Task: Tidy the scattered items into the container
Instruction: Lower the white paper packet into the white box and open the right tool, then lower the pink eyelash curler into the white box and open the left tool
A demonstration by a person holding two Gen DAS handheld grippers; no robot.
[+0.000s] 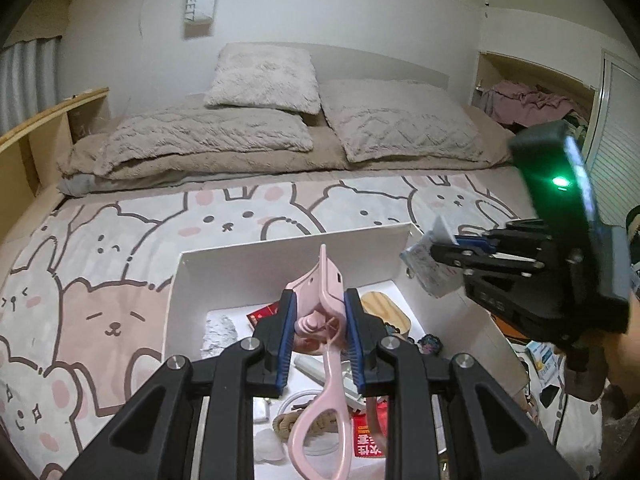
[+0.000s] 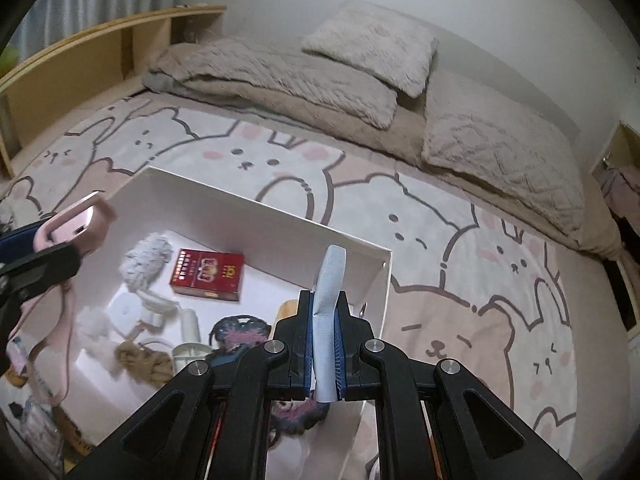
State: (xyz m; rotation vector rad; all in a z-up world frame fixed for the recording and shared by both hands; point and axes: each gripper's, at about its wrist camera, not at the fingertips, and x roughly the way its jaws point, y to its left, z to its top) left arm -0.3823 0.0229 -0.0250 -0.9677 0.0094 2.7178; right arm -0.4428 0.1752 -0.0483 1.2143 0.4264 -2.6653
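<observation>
A white box (image 1: 280, 256) (image 2: 256, 216) stands on the cartoon-animal rug and holds several items: a red packet (image 2: 207, 274), a grey fluffy piece (image 2: 146, 258), a rope knot (image 2: 144, 360), white plastic parts. Above the box my left gripper (image 1: 320, 312) is shut on a pink handheld device (image 1: 326, 280) whose loop handle hangs down; the same pink device (image 2: 76, 220) shows at the left of the right wrist view. My right gripper (image 2: 325, 320) (image 1: 448, 250) is shut on a thin pale blue-white packet (image 2: 330, 280) (image 1: 428, 266), over the box's right rim.
A low bed with beige pillows (image 1: 264, 80) and a folded blanket (image 1: 200, 136) lies beyond the rug. A wooden shelf (image 2: 100, 48) runs along the left. Loose items (image 1: 544, 364) lie on the floor right of the box. A wall niche holds clothes (image 1: 528, 102).
</observation>
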